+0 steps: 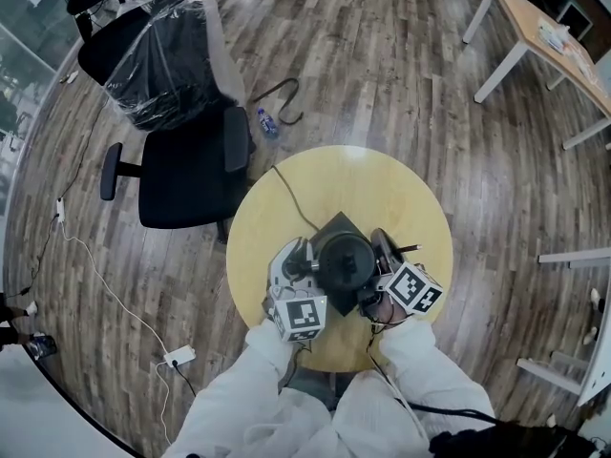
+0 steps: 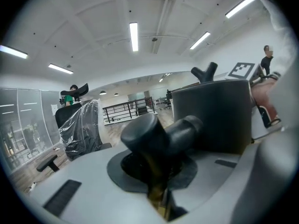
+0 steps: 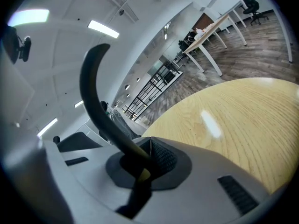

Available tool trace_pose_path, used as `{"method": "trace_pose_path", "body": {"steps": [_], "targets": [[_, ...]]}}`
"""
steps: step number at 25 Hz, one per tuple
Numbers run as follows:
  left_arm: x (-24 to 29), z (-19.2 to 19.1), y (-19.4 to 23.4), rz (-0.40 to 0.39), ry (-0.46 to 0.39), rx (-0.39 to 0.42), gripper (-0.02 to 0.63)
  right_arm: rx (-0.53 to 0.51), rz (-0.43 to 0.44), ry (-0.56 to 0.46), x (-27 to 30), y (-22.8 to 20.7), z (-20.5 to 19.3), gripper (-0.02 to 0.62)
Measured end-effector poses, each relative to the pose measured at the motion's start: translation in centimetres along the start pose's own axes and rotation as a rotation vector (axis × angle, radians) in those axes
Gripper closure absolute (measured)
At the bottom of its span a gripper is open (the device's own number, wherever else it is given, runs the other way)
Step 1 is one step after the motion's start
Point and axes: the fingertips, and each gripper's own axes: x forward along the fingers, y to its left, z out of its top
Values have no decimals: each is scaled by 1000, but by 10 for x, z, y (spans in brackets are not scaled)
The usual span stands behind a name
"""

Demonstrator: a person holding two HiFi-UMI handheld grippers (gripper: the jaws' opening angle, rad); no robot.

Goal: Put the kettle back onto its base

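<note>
A black kettle [image 1: 344, 261] stands at the middle of the round yellow table [image 1: 286, 194], over a black square base [image 1: 334, 225]; whether it is seated I cannot tell. My left gripper [image 1: 304, 256] is at the kettle's left side. In the left gripper view the left gripper [image 2: 156, 171] is shut on a black knob-like part [image 2: 145, 134], with the kettle body [image 2: 215, 118] just to its right. My right gripper [image 1: 382, 256] is at the kettle's right. In the right gripper view it [image 3: 140, 164] is shut on the kettle's thin curved black handle [image 3: 96, 101].
A black cord [image 1: 291, 201] runs from the base across the table and off its far edge. An office chair [image 1: 181, 170] with a plastic-wrapped back stands to the left. A bottle [image 1: 267, 122] lies on the wooden floor, a power strip [image 1: 179, 356] at lower left, white-legged desks [image 1: 530, 36] at right.
</note>
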Motion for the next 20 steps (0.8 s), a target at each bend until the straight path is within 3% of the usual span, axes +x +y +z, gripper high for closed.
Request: {"method": "trace_pose_path", "body": {"steps": [7, 11, 14, 17, 20], "targets": [[-13, -9, 4, -8, 4, -86, 494, -28, -25, 13, -13, -6, -6, 583], [-27, -10, 2, -17, 5, -144, 491, -1, -15, 16, -19, -5, -9, 581], [-39, -13, 1, -21, 16, -168, 491, -40, -58, 6, -25, -7, -9, 580], [-52, -13, 0, -28, 16, -174, 491, -120, -118, -1, -34, -11, -7, 498], [-64, -12, 0, -31, 12, -175, 491, -131, -140, 2, -46, -11, -12, 492]]}}
